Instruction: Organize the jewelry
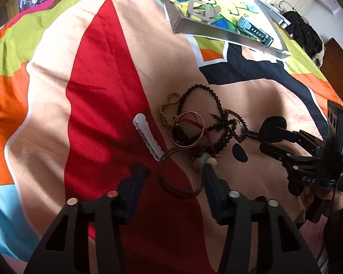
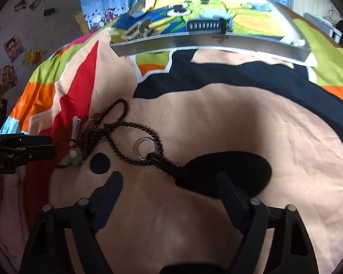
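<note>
Both tongs hovering spread over the jewelry on the bed

The left tongs (image 1: 175, 171) are gaping wide, straddling a brown bangle (image 1: 171, 178); the right tongs (image 2: 169, 180) are gaping empty, with the black bead necklace (image 2: 135, 127) lying just ahead of them beside the silver rings (image 2: 146, 146).

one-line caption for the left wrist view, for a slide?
Open left gripper over a brown bangle beside tangled jewelry on a bedspread.

Bed with a multicolour cartoon bedspread (image 1: 57, 96). Tangled jewelry pile (image 1: 194, 125), white hair clip (image 1: 147, 137) and brown bangle (image 1: 178, 175) lie on it. Shallow silver tray (image 2: 208, 42) sits further back.
</note>
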Tool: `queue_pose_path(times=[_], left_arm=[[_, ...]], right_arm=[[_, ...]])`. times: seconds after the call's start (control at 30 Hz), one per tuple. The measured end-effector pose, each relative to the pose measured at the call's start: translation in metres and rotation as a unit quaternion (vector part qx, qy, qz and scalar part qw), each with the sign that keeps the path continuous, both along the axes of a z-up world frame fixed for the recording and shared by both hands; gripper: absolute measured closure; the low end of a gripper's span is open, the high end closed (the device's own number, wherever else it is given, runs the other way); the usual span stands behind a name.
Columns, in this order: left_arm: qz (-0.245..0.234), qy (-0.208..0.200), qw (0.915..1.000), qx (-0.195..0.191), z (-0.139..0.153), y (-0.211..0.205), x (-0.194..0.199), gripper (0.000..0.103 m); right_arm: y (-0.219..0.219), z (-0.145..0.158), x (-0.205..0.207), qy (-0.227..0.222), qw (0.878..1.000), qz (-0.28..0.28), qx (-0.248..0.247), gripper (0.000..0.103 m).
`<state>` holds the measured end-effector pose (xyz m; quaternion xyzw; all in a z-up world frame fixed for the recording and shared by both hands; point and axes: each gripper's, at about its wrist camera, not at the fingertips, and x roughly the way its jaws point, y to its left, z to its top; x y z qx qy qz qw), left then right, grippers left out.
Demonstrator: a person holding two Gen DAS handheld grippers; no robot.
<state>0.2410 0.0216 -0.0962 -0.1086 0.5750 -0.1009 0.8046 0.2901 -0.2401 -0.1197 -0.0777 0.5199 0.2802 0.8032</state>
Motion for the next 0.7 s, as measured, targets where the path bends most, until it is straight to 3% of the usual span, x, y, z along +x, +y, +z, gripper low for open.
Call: queue_pose_path(times=[0.1,0.37,0.7], left_arm=[[-0.002,0.012,0.9999,0.001,-0.005,-0.001,0.002,0.081],[-0.009,0.008,0.9999,-0.008,-0.003,-0.004,0.0,0.097],[-0.033,-0.019,0.9992,-0.016,0.005,-0.017,-0.005,0.101]], right_arm=[[0.005,-0.009,0.004,0.004,1.0,0.021,-0.014,0.033],[0.013,-0.017,-0.001,0.008,0.998,0.055,-0.036,0.057],[0.019,-0.017,-0.006,0.005,0.998,0.06,-0.021,0.086]])
